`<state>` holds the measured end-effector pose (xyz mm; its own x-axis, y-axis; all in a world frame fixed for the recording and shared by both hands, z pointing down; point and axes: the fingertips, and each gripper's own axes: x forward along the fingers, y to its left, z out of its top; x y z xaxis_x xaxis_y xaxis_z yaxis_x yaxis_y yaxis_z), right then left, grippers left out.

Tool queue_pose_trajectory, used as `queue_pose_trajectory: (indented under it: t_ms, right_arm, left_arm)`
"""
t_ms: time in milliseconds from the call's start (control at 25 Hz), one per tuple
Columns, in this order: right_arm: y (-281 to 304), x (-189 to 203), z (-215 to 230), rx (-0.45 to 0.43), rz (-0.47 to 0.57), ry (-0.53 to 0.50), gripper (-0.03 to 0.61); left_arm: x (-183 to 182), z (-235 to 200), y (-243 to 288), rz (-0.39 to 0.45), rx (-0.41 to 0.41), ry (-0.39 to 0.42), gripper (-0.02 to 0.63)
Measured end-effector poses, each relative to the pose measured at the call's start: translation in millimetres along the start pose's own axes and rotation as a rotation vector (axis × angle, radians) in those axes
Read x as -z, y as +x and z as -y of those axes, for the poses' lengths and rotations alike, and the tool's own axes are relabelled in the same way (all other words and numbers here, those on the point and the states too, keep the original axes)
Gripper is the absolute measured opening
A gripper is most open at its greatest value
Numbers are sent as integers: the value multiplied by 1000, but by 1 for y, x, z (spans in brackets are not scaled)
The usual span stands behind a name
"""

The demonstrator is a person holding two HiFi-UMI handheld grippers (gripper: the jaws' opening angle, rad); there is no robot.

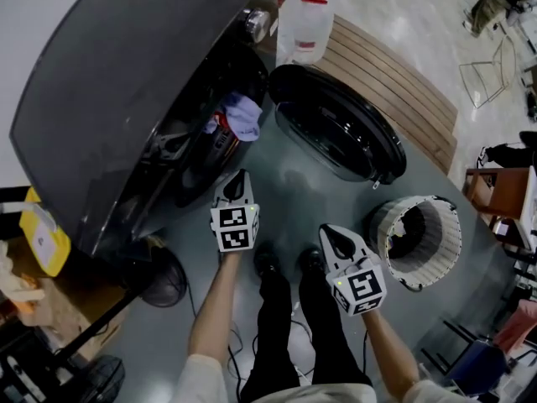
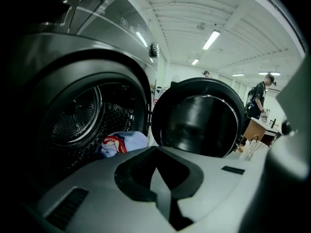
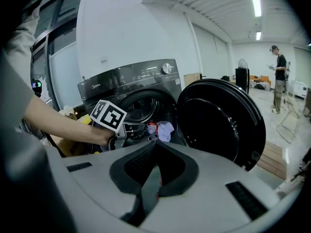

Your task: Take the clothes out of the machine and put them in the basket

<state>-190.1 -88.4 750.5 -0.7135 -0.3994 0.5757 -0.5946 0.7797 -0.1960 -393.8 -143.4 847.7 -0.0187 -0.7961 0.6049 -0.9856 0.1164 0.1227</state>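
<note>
Step in hand: reach-in for a garment, nothing picked yet. Left gripper (image 1: 238, 179) sits just outside the open machine (image 1: 101, 82), aimed at the drum mouth, jaws pressed together and empty. Right gripper (image 1: 335, 236) is further back, between the door (image 1: 336, 128) and the basket (image 1: 436, 204), fingers also closed with no cloth between them. The clothes (image 1: 242, 116) are a light blue bundle with a red bit, lying at the front lip of the drum, partly hanging out and apart from both grippers. The basket stands on the floor to the person's right, beyond the swung-open door; something dark lies inside it, and I cannot tell if it is laundry. Judgement: the task is early or mid-way, with at least this bundle left. The next move calls for the left gripper to spread its jaws, go forward onto the blue cloth, pinch a good fold, pull it clear of the drum rim, then swing right around the door to the basket
</note>
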Motion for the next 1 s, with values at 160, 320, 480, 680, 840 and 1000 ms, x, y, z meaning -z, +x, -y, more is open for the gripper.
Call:
queue_pose_trajectory:
  t_ms: [160,320,480,680,840,1000]
  right_arm:
    - [22,23,0,-2,-5,0,23]
    - [41,55,6,-9,-23,-1,21]
    - [58,86,15,-8,-45,8,22]
    - [75,108,27,-12,-57,20,23]
    - [80,123,34,-14,-71,22,22]
    - [86,138,47,-7,-79,20,23]
  left_arm:
    - [18,-14,30,8,-5,-4,18]
    - [35,-25,60,12,-12,2,18]
    - [50,-40,92,13,-34,4,18]
    - [55,-62,130,14,-77,-22,20]
    - [57,-69,160,20,-42,-45,174]
    - [59,-75,192,14,-33,-51,280]
